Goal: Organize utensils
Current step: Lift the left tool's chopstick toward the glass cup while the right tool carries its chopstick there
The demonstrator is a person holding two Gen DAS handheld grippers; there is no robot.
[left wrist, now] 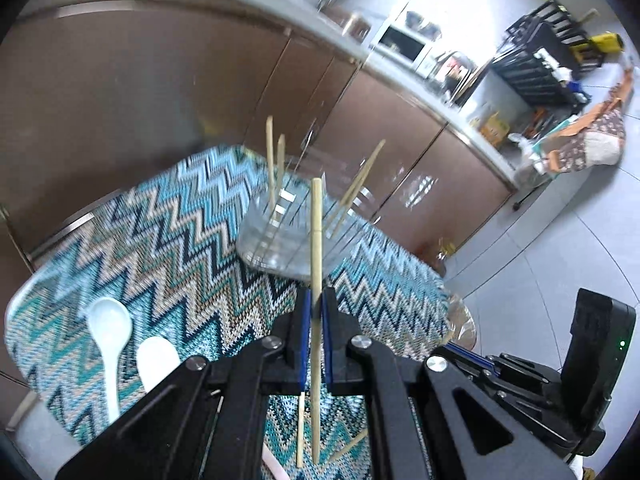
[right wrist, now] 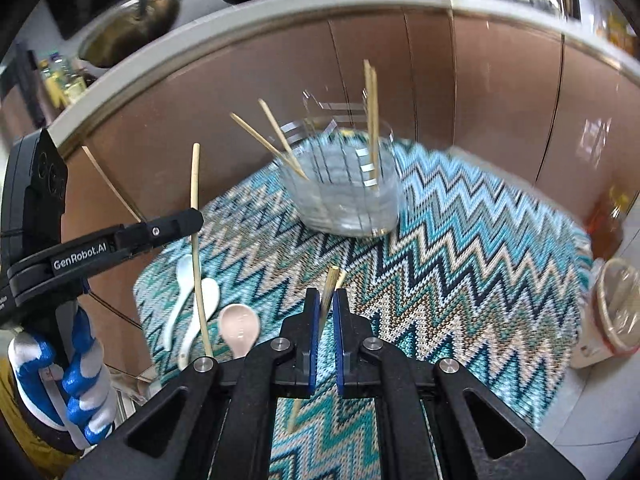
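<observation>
My left gripper (left wrist: 316, 308) is shut on a bamboo chopstick (left wrist: 316, 248) held upright above the zigzag cloth; it also shows in the right wrist view (right wrist: 195, 216). My right gripper (right wrist: 327, 302) is shut on another chopstick (right wrist: 330, 284), whose lower end hangs below the fingers. A clear divided holder (right wrist: 352, 196) stands on the cloth beyond both grippers, with several chopsticks leaning in it; it also shows in the left wrist view (left wrist: 288, 232). Two white spoons (left wrist: 108, 336) and a pink spoon (right wrist: 239, 330) lie on the cloth at the left.
The table with the zigzag cloth (right wrist: 460, 280) stands close to brown cabinet doors (right wrist: 500, 100) under a counter. A covered cup (right wrist: 612, 312) sits at the table's right edge. A loose chopstick (left wrist: 300, 428) lies on the cloth under my left gripper.
</observation>
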